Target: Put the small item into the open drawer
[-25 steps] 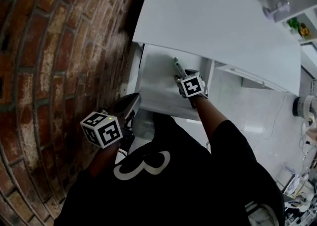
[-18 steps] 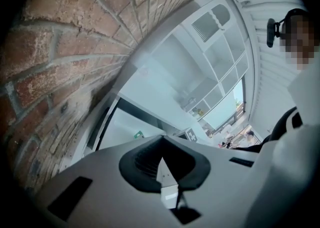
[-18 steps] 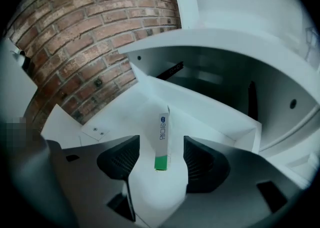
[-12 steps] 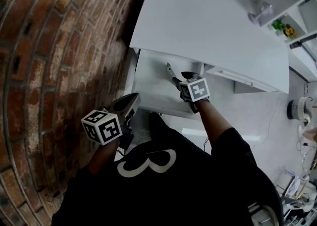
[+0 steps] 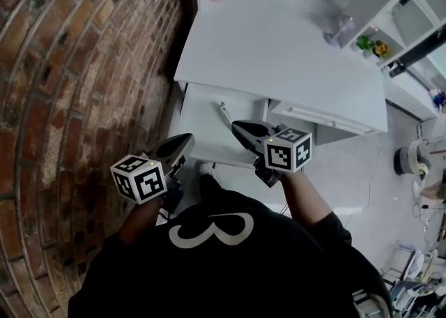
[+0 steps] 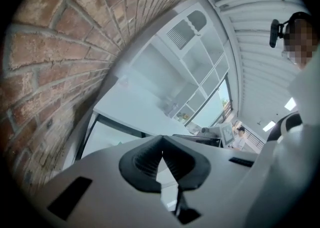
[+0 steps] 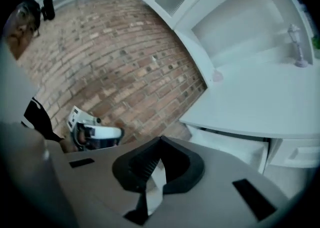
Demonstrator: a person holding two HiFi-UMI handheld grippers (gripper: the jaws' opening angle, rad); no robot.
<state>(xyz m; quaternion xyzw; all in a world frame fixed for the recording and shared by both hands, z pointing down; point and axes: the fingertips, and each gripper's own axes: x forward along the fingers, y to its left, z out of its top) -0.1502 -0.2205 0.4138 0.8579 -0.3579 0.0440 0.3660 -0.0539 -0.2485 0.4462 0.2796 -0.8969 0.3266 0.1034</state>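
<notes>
small item point(image 5: 225, 115): lying in open drawer point(image 5: 197, 127) | left claw point(image 5: 185, 141): together, empty | right claw point(image 5: 238, 127): closing together, empty, over drawer's front edge

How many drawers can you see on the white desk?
2. One open drawer under the desk's left end, beside the brick wall; one closed drawer right of it. Others may be hidden below.

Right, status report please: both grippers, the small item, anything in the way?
Left gripper shut, empty, beside brick wall. Right gripper shut, empty, over open white drawer. Small slim white-and-green item lies inside drawer. Nothing blocking.
</notes>
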